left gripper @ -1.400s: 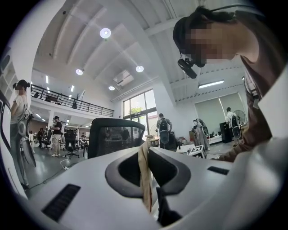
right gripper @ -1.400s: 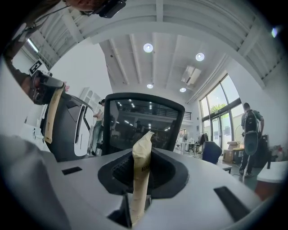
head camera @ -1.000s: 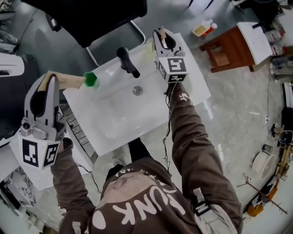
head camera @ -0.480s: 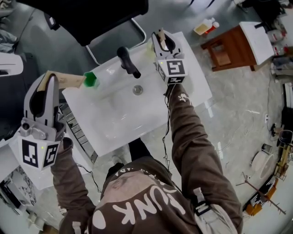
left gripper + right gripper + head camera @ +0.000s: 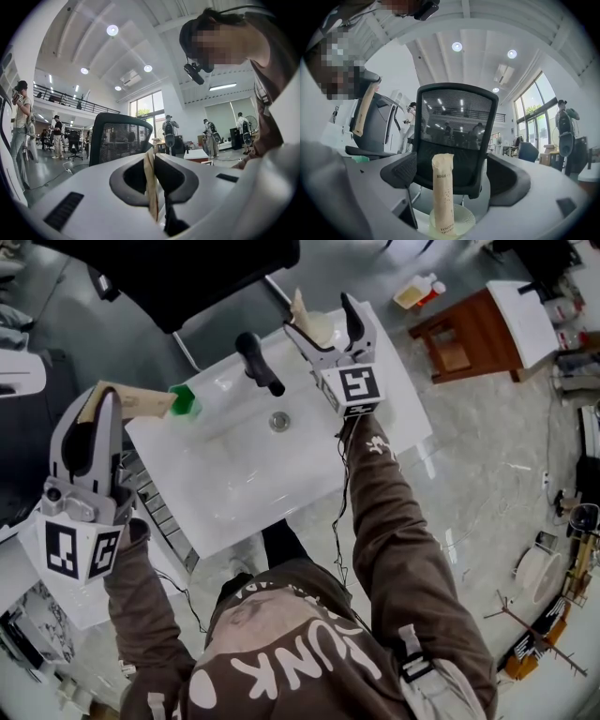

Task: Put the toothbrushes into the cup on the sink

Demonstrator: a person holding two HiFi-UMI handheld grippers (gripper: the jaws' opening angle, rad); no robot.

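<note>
**A:** Where is the first toothbrush (image 5: pixel 443 187)?

**B:** Upright in the cup (image 5: pixel 461 220) at the far right corner of the sink (image 5: pixel 234 474), in its paper sleeve; the right gripper (image 5: pixel 323 320) has its jaws opening around it, already wide, with both pads clear of the sleeve.

**A:** So the release looks done; how should it back out?

**B:** I'd draw it straight back along the jaws, not sideways; the sleeve stands tall between them, and a knock from either pad could tip it, or the cup with it.

**A:** And the other one?

**B:** The left gripper (image 5: pixel 101 413) is clamped tight on the second wrapped toothbrush (image 5: pixel 136 404), out past the sink's left edge; the sleeve points toward a small green thing (image 5: pixel 186 402) at the far left corner, and it seems to be gripped near one end.

**A:** What does that one call for?

**B:** Carry it across the basin, clear of the tap (image 5: pixel 258 362) at the far edge; turn it upright before lowering — aim beside the first sleeve, and let go only once its foot is inside the rim.
</note>
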